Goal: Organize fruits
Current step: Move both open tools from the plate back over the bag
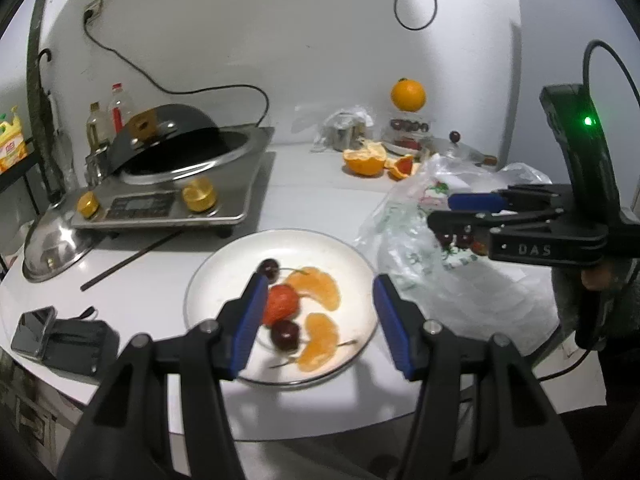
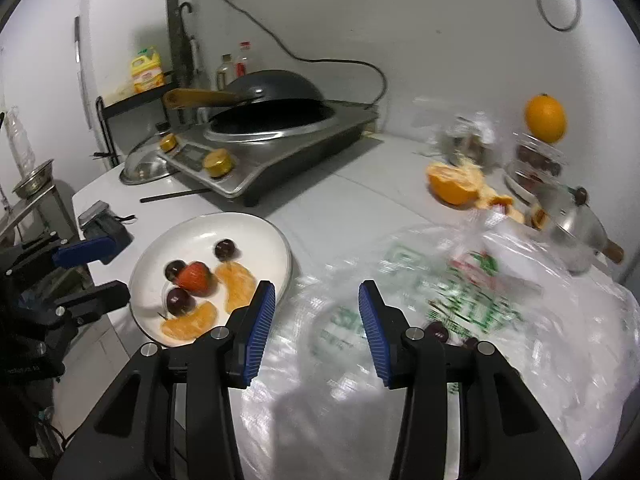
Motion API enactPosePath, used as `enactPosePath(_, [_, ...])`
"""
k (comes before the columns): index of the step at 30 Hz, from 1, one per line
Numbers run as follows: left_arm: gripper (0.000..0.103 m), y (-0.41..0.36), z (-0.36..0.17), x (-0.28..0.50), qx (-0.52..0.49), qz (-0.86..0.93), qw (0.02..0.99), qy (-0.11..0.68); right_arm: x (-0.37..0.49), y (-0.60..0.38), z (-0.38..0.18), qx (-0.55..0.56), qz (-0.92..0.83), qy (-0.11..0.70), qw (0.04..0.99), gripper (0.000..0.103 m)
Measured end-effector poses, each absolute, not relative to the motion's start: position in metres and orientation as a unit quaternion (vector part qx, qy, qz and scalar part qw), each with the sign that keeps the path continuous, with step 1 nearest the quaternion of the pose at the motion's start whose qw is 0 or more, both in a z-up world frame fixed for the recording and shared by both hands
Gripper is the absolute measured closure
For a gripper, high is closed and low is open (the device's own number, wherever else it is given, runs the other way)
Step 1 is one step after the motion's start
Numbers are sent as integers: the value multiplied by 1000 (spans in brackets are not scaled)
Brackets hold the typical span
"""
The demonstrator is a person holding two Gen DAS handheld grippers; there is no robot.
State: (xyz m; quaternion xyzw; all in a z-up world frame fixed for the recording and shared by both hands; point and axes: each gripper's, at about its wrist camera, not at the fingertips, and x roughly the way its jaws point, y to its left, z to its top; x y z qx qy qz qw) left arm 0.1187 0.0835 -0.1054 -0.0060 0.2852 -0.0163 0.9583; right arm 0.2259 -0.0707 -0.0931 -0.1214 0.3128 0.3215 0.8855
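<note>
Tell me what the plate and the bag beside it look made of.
Plate: probably glazed ceramic; white, glossy, with a smooth raised rim, though enamel is possible. Bag: thin clear plastic film, crinkled and shiny, with green and red print showing through.

Fruit and ware count, bench
Plate (image 1: 224, 268): 1; strawberry (image 1: 281, 304): 1; cherries on plate (image 2: 225, 249): 3; orange segments (image 1: 319, 285): 2; whole orange (image 1: 407, 94): 1; plastic bag (image 2: 400, 320): 1; cooker (image 1: 168, 196): 1
</note>
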Motion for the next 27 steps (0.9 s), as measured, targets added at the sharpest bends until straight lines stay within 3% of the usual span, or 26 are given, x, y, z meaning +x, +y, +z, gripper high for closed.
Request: enactPosePath(27, [47, -27, -109, 149, 38, -58, 946, 318, 227, -187, -100, -63, 285, 306, 906, 57])
